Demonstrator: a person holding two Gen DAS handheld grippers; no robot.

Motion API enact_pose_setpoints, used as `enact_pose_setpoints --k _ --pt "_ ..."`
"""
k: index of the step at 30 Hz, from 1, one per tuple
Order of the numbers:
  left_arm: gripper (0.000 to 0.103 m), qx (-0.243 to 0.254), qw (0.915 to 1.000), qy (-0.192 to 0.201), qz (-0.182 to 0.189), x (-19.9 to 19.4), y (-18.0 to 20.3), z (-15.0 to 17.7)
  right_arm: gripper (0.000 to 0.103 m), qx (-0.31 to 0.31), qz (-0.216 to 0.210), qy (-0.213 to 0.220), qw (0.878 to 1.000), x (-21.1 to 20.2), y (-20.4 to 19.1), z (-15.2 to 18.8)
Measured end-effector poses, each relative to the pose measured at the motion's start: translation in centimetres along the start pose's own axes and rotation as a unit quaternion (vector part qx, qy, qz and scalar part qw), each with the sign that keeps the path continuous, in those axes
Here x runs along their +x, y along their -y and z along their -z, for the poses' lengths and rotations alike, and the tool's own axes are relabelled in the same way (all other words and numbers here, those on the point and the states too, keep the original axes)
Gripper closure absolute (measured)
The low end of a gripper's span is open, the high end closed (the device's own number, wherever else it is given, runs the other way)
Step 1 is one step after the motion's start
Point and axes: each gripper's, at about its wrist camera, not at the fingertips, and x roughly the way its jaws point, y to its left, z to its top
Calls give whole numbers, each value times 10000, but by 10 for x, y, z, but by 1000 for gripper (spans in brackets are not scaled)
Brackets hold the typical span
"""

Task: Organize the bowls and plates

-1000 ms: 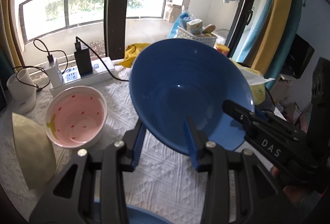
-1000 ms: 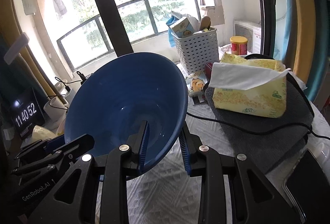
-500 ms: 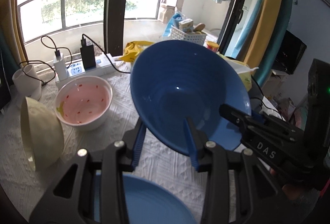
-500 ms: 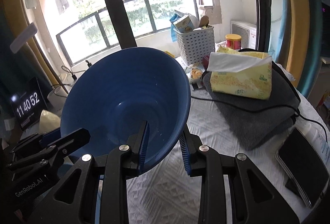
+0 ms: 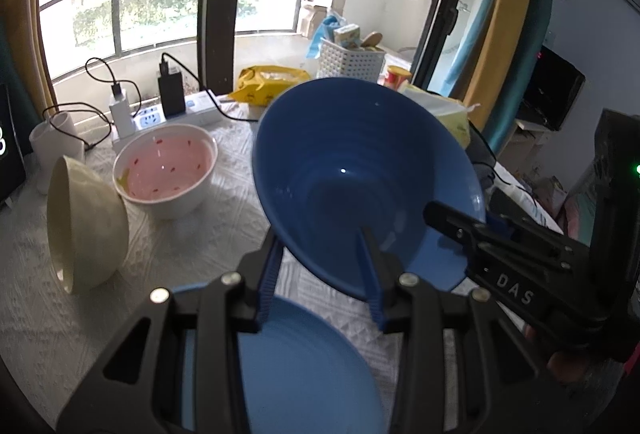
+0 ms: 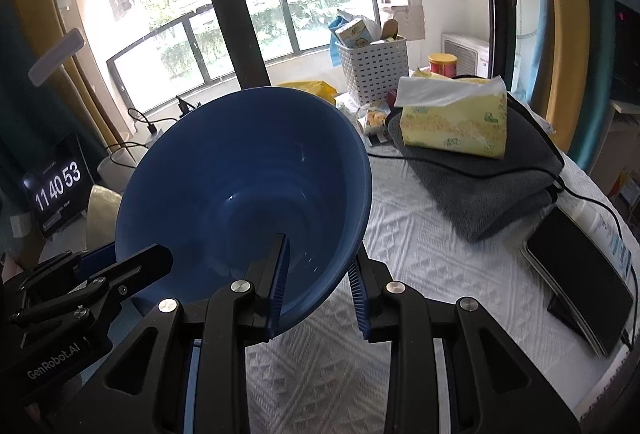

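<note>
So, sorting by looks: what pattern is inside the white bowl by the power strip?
Pink inside with small red flecks; clearest in the left wrist view.

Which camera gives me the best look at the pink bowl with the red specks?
The left wrist view. There the pink bowl stands upright on the tablecloth, its whole inside showing. In the right wrist view the blue bowl hides it completely.

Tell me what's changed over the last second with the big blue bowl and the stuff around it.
Both grippers have drawn the blue bowl back toward the near side of the table: the blue plate now shows beneath it, and the pink bowl and tipped cream bowl sit farther into view. Unchanged: the left gripper and right gripper each still clamp the bowl's rim, and nothing was released.
</note>
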Motion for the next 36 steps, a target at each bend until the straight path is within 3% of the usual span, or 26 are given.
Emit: enact_pose_setpoints --k 25,36 --pt "63 5 9985 -536 83 4 6 27 72 22 171 -419 9990 -11 5 29" --pt "62 -48 9995 -321 -10 -14 2 24 70 70 318 -243 9992 -23 7 23"
